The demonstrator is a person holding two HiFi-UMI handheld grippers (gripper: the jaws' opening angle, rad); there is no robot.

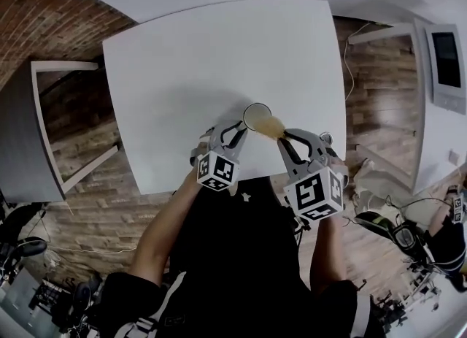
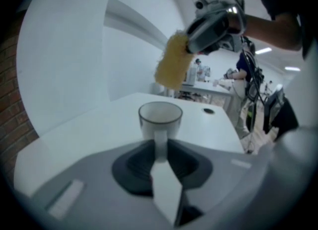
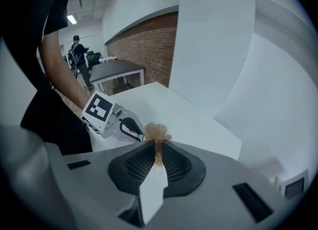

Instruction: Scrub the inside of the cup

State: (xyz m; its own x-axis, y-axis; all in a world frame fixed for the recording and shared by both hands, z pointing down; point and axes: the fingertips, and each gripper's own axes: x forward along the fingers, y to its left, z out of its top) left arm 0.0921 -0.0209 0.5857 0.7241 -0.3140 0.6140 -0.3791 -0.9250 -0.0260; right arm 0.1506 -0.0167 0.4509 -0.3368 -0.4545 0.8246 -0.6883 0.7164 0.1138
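A pale cup [image 1: 255, 115] stands upright near the front edge of the white table [image 1: 190, 66]. In the left gripper view the cup [image 2: 160, 116] is straight ahead, its handle running back between the jaws. My left gripper [image 2: 160, 147] [image 1: 241, 128] is shut on that handle. My right gripper [image 1: 283, 136] [image 3: 158, 147] is shut on a yellow scrubber [image 3: 157, 133] [image 1: 271, 125]. That scrubber [image 2: 172, 66] hangs above the cup's rim, slightly to its right, not touching it. The left gripper [image 3: 117, 121] also shows in the right gripper view.
The table's front edge runs just under both grippers, with wood-pattern floor beyond it. A small dark hole [image 2: 208, 111] lies in the tabletop right of the cup. A dark table [image 1: 22, 139] stands at the left. A person [image 3: 77, 50] stands far off.
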